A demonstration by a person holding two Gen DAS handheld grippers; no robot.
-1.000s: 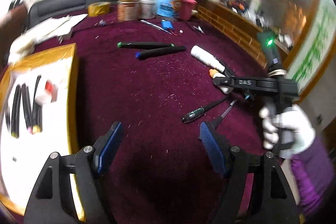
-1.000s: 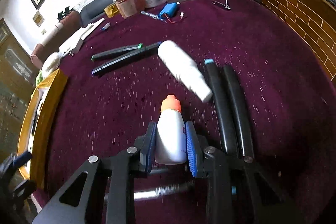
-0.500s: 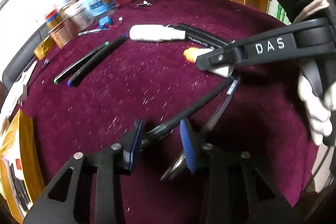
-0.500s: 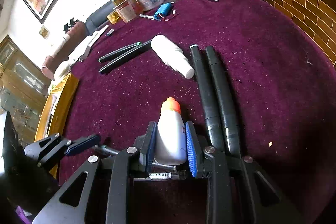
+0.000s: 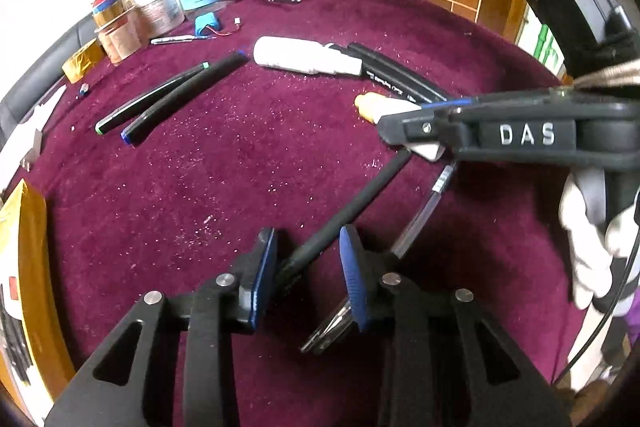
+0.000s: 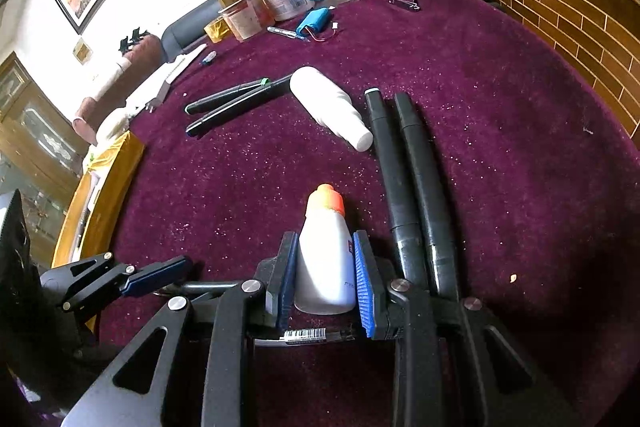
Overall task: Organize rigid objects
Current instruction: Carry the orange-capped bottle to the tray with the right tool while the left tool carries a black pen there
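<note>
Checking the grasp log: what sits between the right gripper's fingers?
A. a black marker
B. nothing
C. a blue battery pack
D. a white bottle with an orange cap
D: the right gripper is shut on the white bottle, its orange cap pointing away from the camera.

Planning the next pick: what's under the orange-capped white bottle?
A clear barcoded pen passes beneath the orange-capped white bottle held by the right gripper. Black frame hides its ends.

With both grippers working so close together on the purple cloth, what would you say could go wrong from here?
1. The left gripper straddles the black pen, jaws not yet closed; the clear pen lying beside could be nudged or caught.
2. The right gripper clamps the orange-capped bottle directly above the pens, so the two grippers might collide.
</note>
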